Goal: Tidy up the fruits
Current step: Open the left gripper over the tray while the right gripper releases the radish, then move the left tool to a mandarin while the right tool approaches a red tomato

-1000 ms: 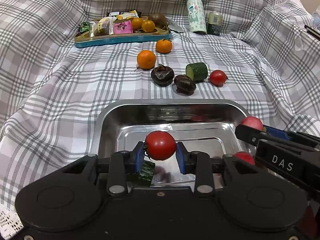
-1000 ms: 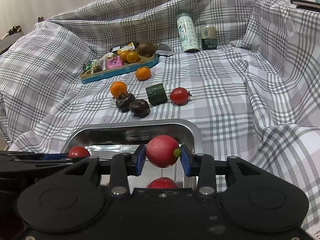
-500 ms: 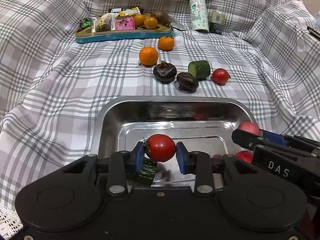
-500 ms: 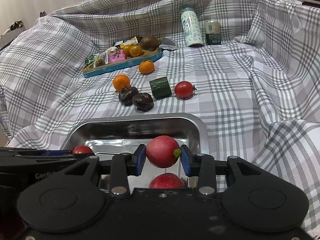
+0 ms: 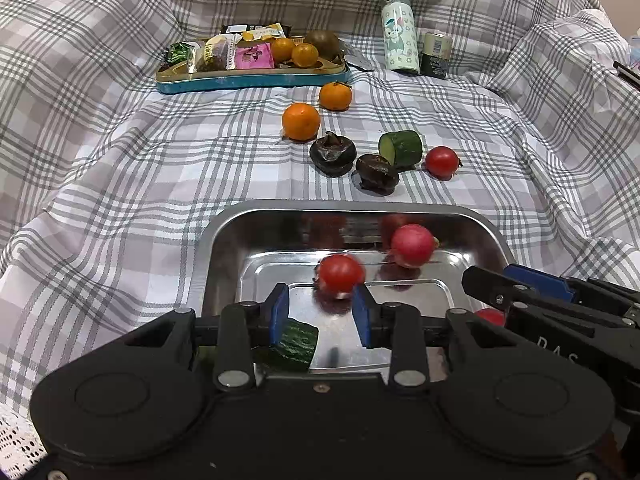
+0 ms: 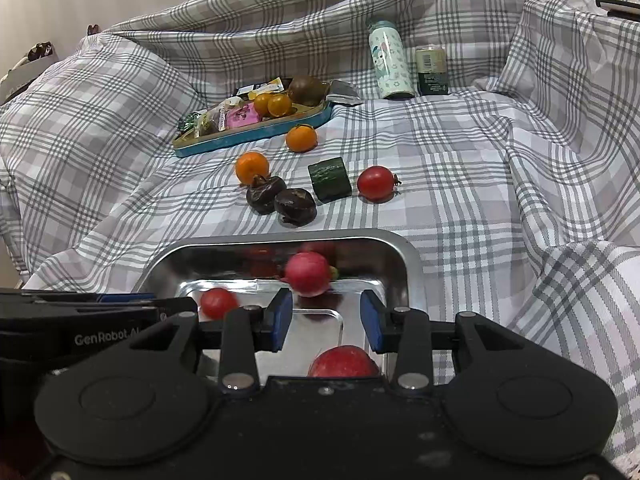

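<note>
On the tray floor: a small red tomato (image 5: 341,273) sat near the middle, blurred, probably rolling; a pink-red round fruit (image 5: 412,245) sat at 2 o'clock from it, near the far wall.
Steel tray (image 5: 280,210): it seemed to serve as the collecting place, which would explain both tools hovering over it; a cucumber piece (image 5: 294,344) lay at its 7 o'clock, and another red fruit (image 6: 344,362) lay at its near edge.
Left gripper (image 5: 320,308): jaws parted, blue pads clear of the tomato just beyond them, gripping nothing.
Right gripper (image 6: 326,312): jaws parted and empty, the pink-red fruit just past the pads.
Fruit waiting on the cloth: at 12 o'clock beyond the tray lay two dark fruits (image 5: 333,154), a cucumber chunk (image 5: 401,148) and a second tomato (image 5: 441,162); two oranges (image 5: 301,121) lay farther out.
Snack tin (image 5: 252,82): well apart at 11 o'clock, with a bottle (image 5: 400,32) and a can (image 5: 436,54) at 1 o'clock.
Room to move: the raised tray rim kept fruit from escaping; bare checked cloth (image 5: 120,184) lay open at 9 and 3 o'clock, but the two tools sat close together, so I judged reaching out one at a time safer.
</note>
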Motion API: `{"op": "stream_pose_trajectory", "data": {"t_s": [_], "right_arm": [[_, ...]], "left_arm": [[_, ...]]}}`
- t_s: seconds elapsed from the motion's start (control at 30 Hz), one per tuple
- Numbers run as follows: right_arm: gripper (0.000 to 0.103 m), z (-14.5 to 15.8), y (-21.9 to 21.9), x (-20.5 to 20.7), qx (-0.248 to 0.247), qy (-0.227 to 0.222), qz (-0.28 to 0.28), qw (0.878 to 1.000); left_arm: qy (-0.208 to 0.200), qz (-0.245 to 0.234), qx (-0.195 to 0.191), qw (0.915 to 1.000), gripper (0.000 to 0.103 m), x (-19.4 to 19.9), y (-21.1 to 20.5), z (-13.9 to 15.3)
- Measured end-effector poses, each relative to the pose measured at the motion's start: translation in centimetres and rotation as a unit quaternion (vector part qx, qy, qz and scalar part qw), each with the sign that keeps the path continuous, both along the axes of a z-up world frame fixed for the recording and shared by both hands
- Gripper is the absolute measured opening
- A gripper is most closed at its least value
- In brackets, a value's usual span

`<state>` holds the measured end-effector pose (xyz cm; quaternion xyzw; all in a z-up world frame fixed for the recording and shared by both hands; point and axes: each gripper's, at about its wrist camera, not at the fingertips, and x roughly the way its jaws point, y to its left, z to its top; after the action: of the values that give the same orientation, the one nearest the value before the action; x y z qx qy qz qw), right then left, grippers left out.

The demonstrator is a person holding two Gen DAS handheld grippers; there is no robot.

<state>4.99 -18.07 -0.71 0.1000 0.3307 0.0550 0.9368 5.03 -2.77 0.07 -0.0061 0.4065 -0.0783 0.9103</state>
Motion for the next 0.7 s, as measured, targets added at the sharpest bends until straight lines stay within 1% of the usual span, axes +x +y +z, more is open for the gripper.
{"op": "stream_pose_trajectory", "data": {"t_s": [0.47, 0.7], "right_arm": [[0.040, -0.1, -0.1, -0.1, 0.001, 0.001, -0.001, 1.000], [0.040, 0.2, -0.3, 0.9, -0.004, -0.003, -0.003, 1.000]], "left_arm": [[0.000, 0.007, 0.002, 1.0000, 0.043, 0.1, 0.2, 0.1], [-0.015, 0.011, 0.007, 0.9998, 0.043, 1.1, 0.3, 0.8]]}}
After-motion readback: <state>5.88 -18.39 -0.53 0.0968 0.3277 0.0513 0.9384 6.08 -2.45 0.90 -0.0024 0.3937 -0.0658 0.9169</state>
